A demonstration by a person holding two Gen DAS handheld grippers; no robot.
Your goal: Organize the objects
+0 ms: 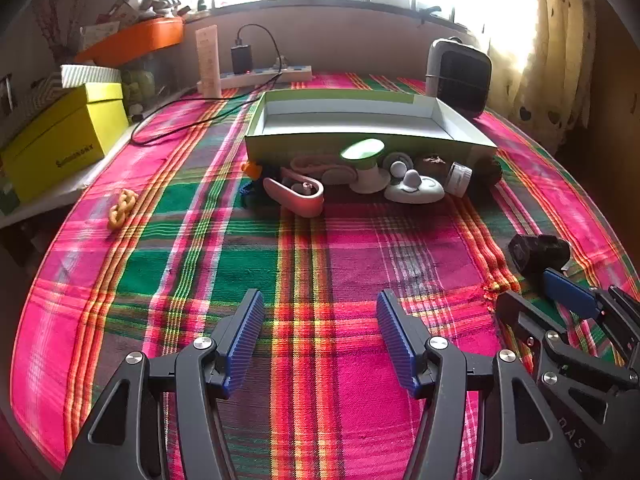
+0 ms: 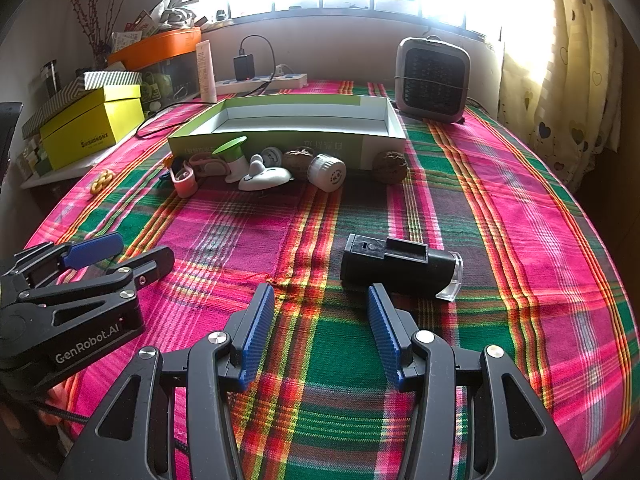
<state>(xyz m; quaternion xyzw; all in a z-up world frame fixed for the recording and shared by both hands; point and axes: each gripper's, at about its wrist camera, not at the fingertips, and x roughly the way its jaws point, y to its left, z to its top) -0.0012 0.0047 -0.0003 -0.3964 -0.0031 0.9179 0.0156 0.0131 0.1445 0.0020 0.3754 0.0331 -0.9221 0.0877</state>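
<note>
My blue ribbed fingers (image 2: 256, 332) stand apart on both the right gripper (image 2: 322, 332) and left gripper (image 1: 320, 336), holding nothing. A black device with a clear end (image 2: 400, 266) lies just ahead of my right. Small clutter, including a walnut (image 2: 390, 166), crowds the shallow green-sided box (image 2: 280, 140), on a plaid cloth (image 2: 500, 240) under a bright window

Grey fan heater (image 2: 433, 80), yellow shoebox (image 2: 93, 127), white power strip (image 2: 262, 82), heart-print curtain (image 2: 568, 92).
</note>
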